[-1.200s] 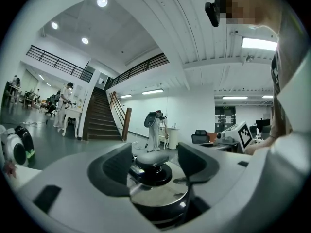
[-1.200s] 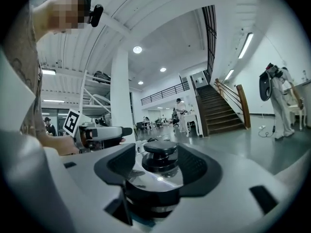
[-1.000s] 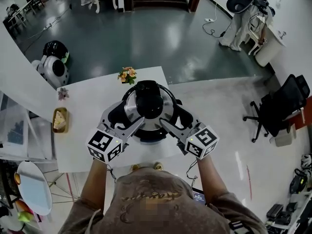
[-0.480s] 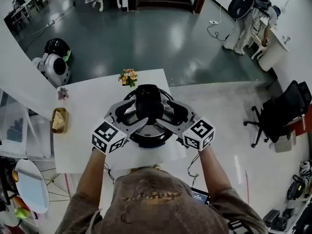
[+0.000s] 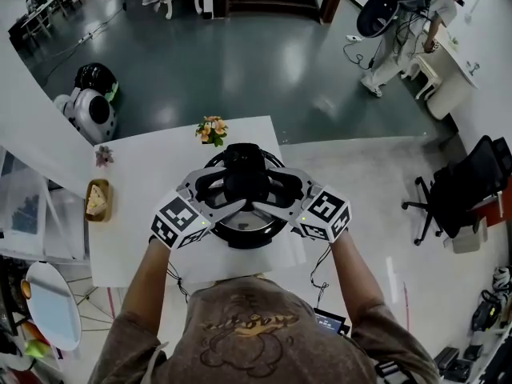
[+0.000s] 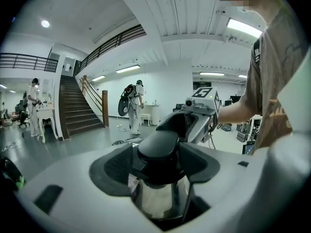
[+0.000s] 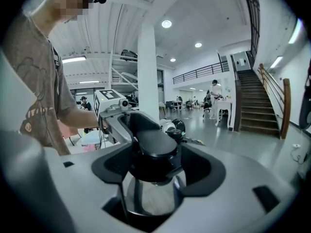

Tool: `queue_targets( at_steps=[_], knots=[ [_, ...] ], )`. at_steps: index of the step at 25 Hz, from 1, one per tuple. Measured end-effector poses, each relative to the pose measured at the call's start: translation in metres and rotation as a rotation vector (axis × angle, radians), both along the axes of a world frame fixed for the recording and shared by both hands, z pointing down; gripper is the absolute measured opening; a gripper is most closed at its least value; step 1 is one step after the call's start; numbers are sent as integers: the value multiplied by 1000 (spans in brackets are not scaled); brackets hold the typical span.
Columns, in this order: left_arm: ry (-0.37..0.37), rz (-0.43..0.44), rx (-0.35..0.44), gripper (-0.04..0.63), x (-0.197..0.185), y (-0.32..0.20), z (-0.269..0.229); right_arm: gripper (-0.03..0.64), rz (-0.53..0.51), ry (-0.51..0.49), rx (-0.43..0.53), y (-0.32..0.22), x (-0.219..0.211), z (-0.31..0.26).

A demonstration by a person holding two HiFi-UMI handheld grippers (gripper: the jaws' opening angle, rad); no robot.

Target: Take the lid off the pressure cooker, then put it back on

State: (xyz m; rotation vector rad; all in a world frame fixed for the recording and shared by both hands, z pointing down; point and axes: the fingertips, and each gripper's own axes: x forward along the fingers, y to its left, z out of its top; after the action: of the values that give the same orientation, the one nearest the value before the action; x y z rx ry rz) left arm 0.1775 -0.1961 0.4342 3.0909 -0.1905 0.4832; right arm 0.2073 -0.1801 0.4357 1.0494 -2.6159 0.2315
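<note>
I see my left gripper (image 6: 158,165) and right gripper (image 7: 153,171) each pinching the black knob (image 5: 246,176) from opposite sides; the steel lid (image 5: 240,221) lies directly beneath both.

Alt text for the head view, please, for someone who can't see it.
Seen from above, a person's left gripper and right gripper clamp the black-knobbed lid from opposite sides. The cooker stands on a white table, with flowers at its far edge.
</note>
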Motion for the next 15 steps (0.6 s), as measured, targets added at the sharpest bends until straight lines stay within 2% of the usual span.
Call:
queue_targets(
  at_steps=[6,15],
  knots=[
    [-27,19,3,279,1,1,3,301,-38,48,8,-8,-6,-1],
    [-45,81,10,259,3,3,4,279,-66,50,-4,-8,-8,1]
  ],
)
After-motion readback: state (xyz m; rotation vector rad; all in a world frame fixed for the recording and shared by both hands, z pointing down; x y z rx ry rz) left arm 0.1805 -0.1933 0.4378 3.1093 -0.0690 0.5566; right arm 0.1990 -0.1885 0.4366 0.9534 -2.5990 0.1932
